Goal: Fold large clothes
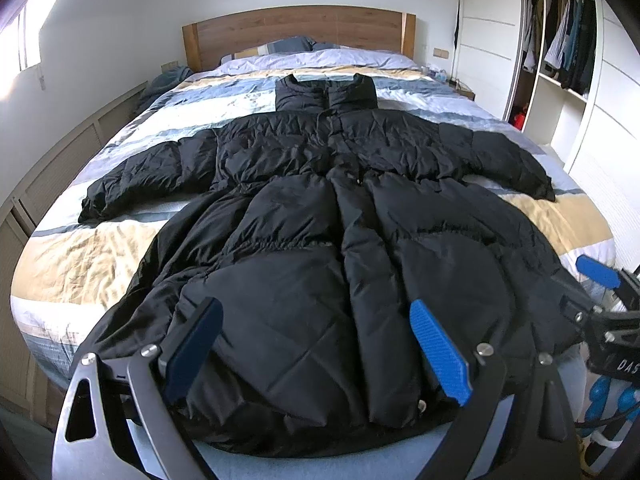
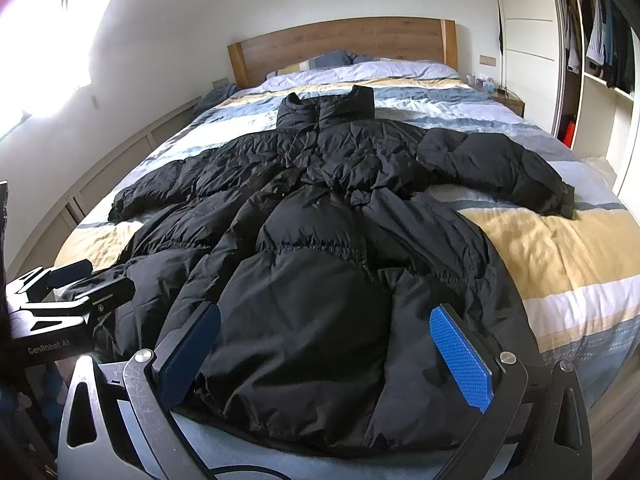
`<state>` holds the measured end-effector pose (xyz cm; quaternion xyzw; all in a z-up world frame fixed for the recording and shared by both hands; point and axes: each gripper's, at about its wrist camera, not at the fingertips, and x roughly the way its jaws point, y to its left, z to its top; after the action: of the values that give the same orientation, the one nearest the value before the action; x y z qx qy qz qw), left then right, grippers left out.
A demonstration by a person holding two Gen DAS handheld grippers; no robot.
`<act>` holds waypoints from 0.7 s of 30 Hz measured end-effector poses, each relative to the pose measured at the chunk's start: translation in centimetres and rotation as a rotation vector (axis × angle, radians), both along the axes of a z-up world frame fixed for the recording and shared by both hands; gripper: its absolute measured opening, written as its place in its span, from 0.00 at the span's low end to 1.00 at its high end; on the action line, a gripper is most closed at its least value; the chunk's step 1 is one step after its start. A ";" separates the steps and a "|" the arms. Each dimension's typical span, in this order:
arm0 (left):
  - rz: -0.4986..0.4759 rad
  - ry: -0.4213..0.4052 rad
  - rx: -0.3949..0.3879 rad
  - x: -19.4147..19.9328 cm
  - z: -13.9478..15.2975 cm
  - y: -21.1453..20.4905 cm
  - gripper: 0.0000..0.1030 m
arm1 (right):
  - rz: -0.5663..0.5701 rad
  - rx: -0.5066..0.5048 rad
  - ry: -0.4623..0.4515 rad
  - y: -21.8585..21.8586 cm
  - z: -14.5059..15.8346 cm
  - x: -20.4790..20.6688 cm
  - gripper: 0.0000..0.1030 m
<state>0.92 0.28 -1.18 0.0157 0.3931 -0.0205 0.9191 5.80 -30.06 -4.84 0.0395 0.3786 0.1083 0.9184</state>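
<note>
While spread flat, black puffer coat.

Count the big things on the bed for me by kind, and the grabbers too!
Black puffer coat: 1
Pillows: 2, as far as I can tell
Grippers: 2, the left gripper and the right gripper, both with fingers apart
Total: 5

Blue ribbed fingers, black frames, silver screws
</note>
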 end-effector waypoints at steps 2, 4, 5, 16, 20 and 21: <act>0.004 -0.001 0.014 0.2 0.0 -0.1 0.93 | 0.004 -0.003 0.004 0.1 -0.2 0.1 1.00; 0.010 0.003 0.027 0.3 -0.1 -0.1 0.93 | 0.008 -0.007 0.006 0.2 -0.2 0.2 1.00; 0.011 0.008 0.031 0.3 -0.2 -0.1 0.93 | 0.010 -0.006 0.005 0.2 -0.3 0.2 1.00; 0.011 0.014 0.058 0.7 -0.3 -0.1 0.93 | 0.003 -0.003 0.028 0.3 -0.9 0.5 1.00; -0.012 0.019 0.072 0.8 -0.4 -0.3 0.93 | 0.006 -0.006 0.029 0.3 -0.9 0.6 1.00; -0.021 0.026 0.068 0.9 -0.3 -0.3 0.93 | 0.005 -0.005 0.028 0.2 -0.9 0.6 1.00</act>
<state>1.82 -0.05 -1.50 0.0509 0.4052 -0.0169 0.9126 6.40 -29.84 -5.72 0.0378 0.3917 0.1091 0.9128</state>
